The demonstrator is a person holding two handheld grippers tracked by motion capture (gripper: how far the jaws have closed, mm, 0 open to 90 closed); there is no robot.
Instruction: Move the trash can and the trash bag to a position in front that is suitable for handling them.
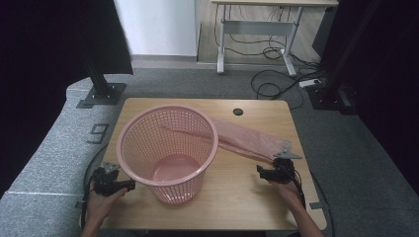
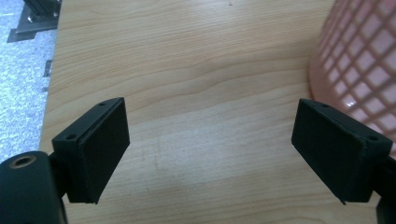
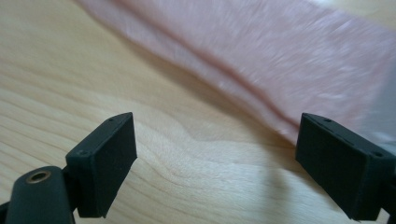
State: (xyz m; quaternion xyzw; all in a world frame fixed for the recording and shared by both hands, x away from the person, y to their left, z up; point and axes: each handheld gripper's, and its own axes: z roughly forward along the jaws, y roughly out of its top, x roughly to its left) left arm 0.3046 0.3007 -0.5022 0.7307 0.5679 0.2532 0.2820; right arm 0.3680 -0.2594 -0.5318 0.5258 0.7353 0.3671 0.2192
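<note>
A pink lattice basket [image 1: 169, 150] stands upright on the wooden table [image 1: 237, 197], left of centre; its wall [image 2: 359, 60] shows at the right edge of the left gripper view. A flat pink plastic bag [image 1: 249, 140] lies on the table behind and to the right of the basket, with one end hanging over the basket's rim. My left gripper [image 1: 129, 185] is open beside the basket's lower left, with bare wood between its jaws [image 2: 212, 154]. My right gripper [image 1: 262, 172] is open at the bag's near right end, and the bag [image 3: 261, 51] lies just ahead of its jaws.
A round cable hole [image 1: 238, 111] sits near the table's far edge. Grey padded flooring [image 1: 54, 148] surrounds the table. Black stand bases [image 1: 101, 94] and cables [image 1: 276, 79] lie beyond it, with a desk frame [image 1: 257, 29] farther back.
</note>
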